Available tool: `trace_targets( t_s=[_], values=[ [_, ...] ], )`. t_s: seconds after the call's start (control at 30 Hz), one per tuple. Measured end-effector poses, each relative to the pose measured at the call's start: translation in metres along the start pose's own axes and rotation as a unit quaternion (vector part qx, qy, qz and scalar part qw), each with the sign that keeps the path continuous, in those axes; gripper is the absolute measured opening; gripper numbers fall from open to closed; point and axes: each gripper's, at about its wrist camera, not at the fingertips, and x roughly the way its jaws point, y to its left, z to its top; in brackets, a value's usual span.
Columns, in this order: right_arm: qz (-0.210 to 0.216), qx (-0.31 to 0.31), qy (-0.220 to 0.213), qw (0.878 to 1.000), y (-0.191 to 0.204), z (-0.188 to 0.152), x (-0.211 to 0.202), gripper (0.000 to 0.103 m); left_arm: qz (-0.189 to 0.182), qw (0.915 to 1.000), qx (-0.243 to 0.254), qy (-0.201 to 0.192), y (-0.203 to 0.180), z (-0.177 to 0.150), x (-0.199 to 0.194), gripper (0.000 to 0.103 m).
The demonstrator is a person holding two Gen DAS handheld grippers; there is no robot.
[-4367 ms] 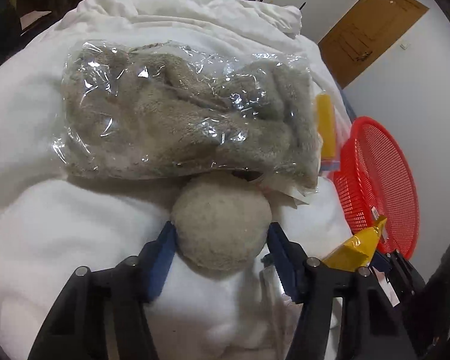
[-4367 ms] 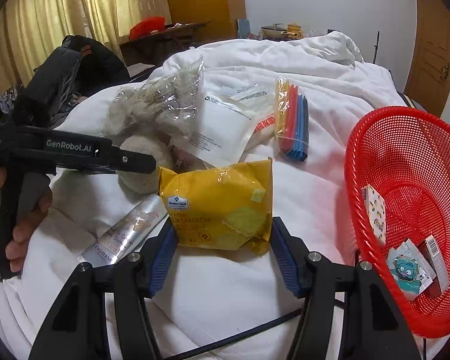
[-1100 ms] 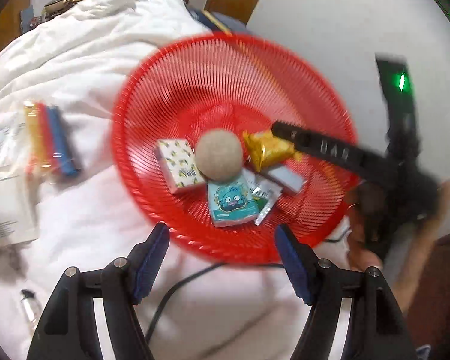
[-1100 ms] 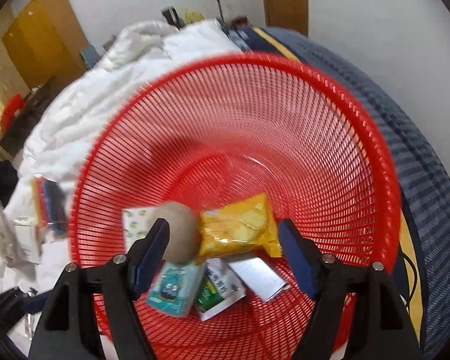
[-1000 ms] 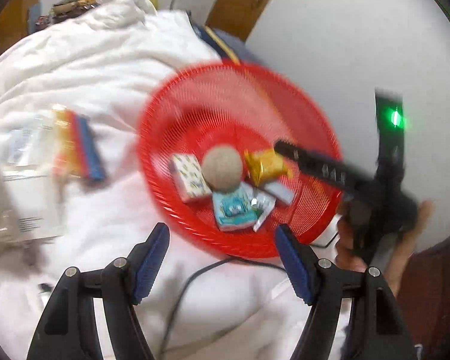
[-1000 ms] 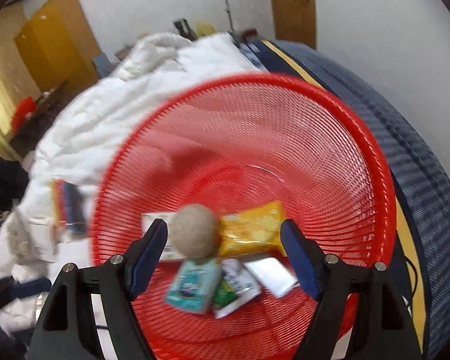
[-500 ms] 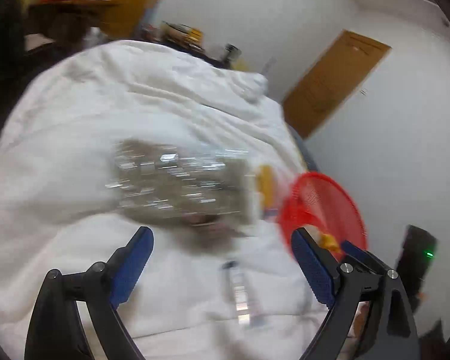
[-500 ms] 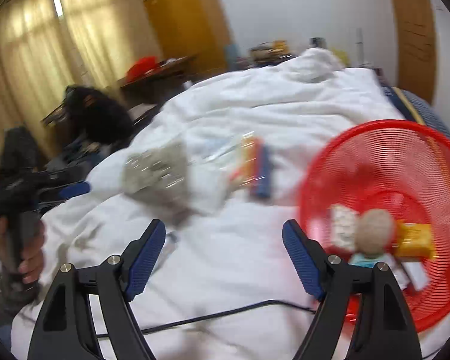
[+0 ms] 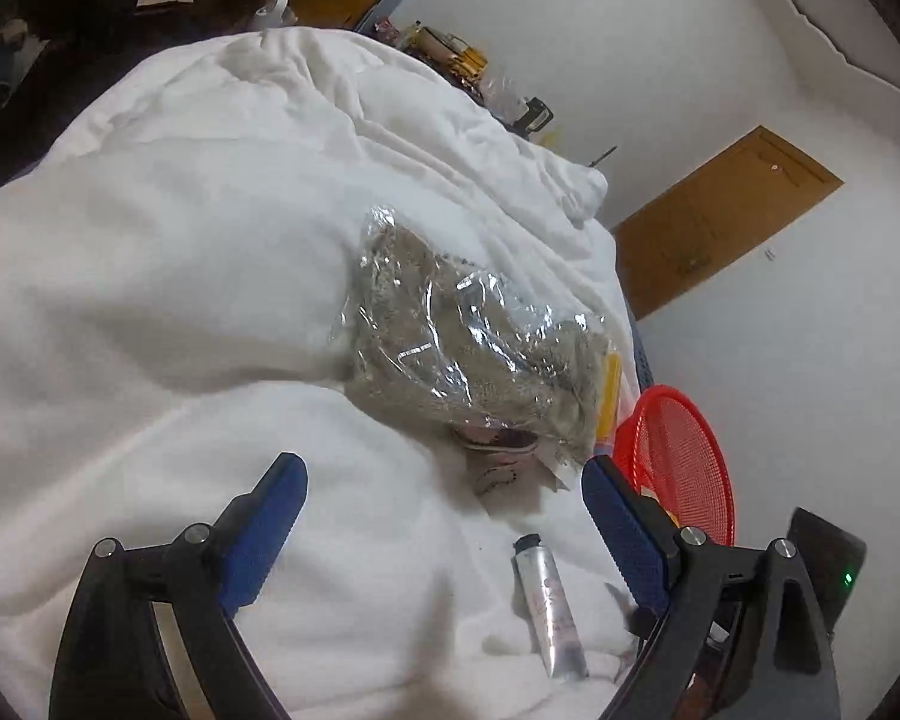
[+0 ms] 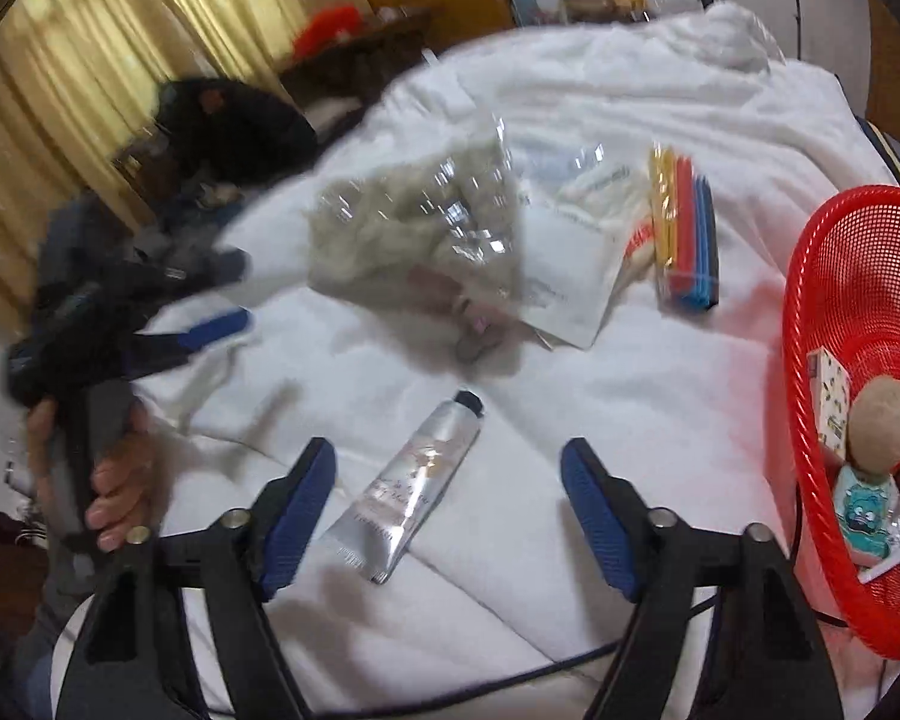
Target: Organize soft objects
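A clear bag of beige plush fabric lies on the white duvet; it also shows in the right wrist view. A silver cream tube lies below it, and in the right wrist view it sits between my right fingers. My left gripper is open and empty above the duvet, short of the bag. My right gripper is open and empty over the tube. The red basket at the right holds a beige ball and small packets.
A white pouch and a pack of coloured strips lie beside the plush bag. A black cable runs across the duvet near my right gripper. The basket also shows in the left wrist view. Furniture and curtains stand beyond the bed.
Both grippers swung away from the red basket, leaving the beige ball and yellow packet in it. They now face the duvet, the plush bag and the tube. Both stayed open.
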Motion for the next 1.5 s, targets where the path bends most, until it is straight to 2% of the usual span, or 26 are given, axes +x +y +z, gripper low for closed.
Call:
trace_targets(
  t_s=[0.13, 0.27, 0.4, 0.53, 0.67, 0.77, 0.83, 0.93, 1.0, 1.1, 1.2, 1.3, 1.4, 1.5],
  values=[
    [-0.024, 0.013, 0.032, 0.999, 0.007, 0.015, 0.018, 0.063, -0.002, 1.0, -0.007, -0.002, 0.005, 0.001, -0.001, 0.095],
    [0.018, 0.05, 0.021, 0.998, 0.003, 0.007, 0.033, 0.058, 0.003, 1.0, -0.003, -0.008, 0.005, 0.0, -0.002, 0.095],
    [0.021, 0.081, 0.035, 0.996, -0.008, -0.006, 0.051, 0.045, 0.007, 0.9998, 0.001, -0.017, 0.004, -0.001, -0.005, 0.095],
    [0.015, 0.063, 0.026, 0.998, -0.001, -0.011, 0.052, 0.045, 0.01, 0.9998, -0.002, -0.016, 0.005, 0.001, -0.003, 0.095],
    [0.006, 0.044, 0.021, 0.999, 0.006, -0.017, 0.053, 0.038, 0.013, 0.9997, -0.011, -0.016, 0.009, 0.008, -0.001, 0.095],
    [0.018, 0.054, 0.002, 0.998, 0.003, -0.02, 0.044, 0.032, 0.015, 0.9997, -0.02, -0.007, 0.012, 0.018, 0.003, 0.095],
    [0.03, 0.062, -0.019, 0.997, -0.003, -0.024, 0.034, 0.032, 0.016, 0.9997, -0.018, -0.005, 0.008, 0.026, 0.005, 0.095],
    [0.039, 0.079, -0.051, 0.995, -0.016, -0.027, 0.018, 0.031, 0.018, 0.9998, 0.012, -0.004, -0.007, 0.032, 0.008, 0.095],
    [0.039, 0.09, -0.064, 0.993, -0.023, -0.028, 0.013, 0.031, 0.005, 0.9998, 0.015, 0.011, -0.013, 0.031, 0.017, 0.095],
    [0.046, 0.095, -0.059, 0.993, -0.023, -0.027, 0.018, 0.031, -0.015, 0.9989, -0.017, 0.041, -0.009, 0.031, 0.035, 0.095],
    [0.044, 0.089, -0.051, 0.994, -0.022, -0.028, 0.022, 0.03, 0.016, 0.9989, -0.015, 0.042, -0.003, 0.035, 0.043, 0.095],
    [0.047, 0.09, -0.048, 0.994, -0.021, -0.027, 0.025, 0.03, 0.021, 0.9982, -0.037, 0.041, 0.011, 0.041, 0.044, 0.095],
    [0.047, 0.09, -0.045, 0.994, -0.019, -0.027, 0.026, 0.03, 0.048, 0.9962, -0.049, 0.054, 0.021, 0.051, 0.053, 0.095],
    [0.048, 0.089, -0.045, 0.994, -0.02, -0.025, 0.028, 0.03, 0.032, 0.9947, -0.065, 0.072, 0.022, 0.056, 0.063, 0.094]
  ],
)
